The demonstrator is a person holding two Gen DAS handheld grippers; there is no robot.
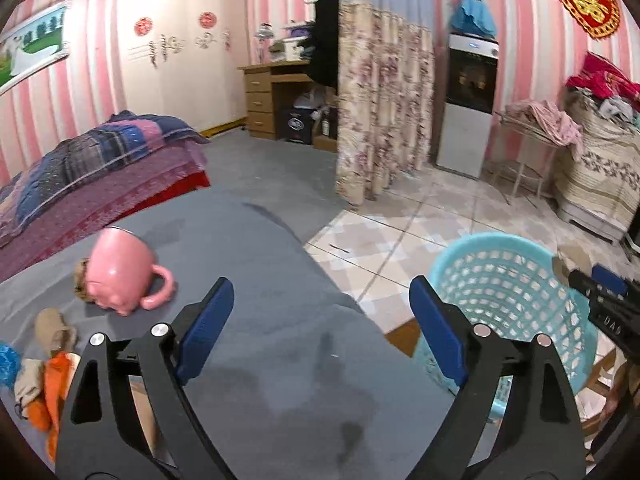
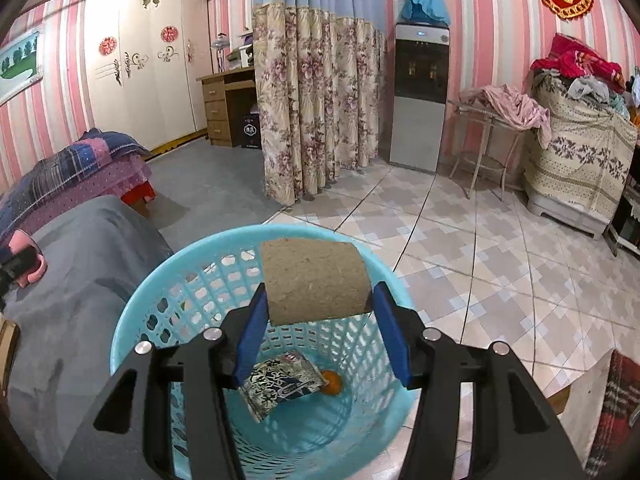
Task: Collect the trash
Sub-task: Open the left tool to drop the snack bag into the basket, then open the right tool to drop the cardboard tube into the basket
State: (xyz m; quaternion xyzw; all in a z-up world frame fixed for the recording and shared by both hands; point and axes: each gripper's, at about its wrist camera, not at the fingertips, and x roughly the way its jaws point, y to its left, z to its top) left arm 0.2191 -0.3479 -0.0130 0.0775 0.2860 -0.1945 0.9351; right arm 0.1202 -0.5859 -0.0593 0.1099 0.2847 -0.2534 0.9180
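Note:
My right gripper (image 2: 320, 312) is shut on a brown cardboard tube (image 2: 314, 282) and holds it over the open top of a light blue plastic basket (image 2: 132, 320). Inside the basket lie a black-and-white snack wrapper (image 2: 280, 384) and a small orange piece (image 2: 333, 383). My left gripper (image 1: 320, 328) is open and empty above the grey-covered table (image 1: 260, 280). The basket (image 1: 508, 292) shows to its right, with the right gripper (image 1: 592, 284) over it. At the table's left edge lie orange peel (image 1: 52, 388), beige scraps (image 1: 54, 328) and a blue scrap (image 1: 6, 364).
A pink mug (image 1: 120, 276) lies tipped on the table, a crumpled brownish scrap (image 1: 82, 280) behind it. A bed with a patchwork quilt (image 1: 92, 164) stands to the left. A floral curtain (image 1: 380, 112), water dispenser (image 1: 468, 100) and tiled floor (image 2: 480, 248) lie beyond.

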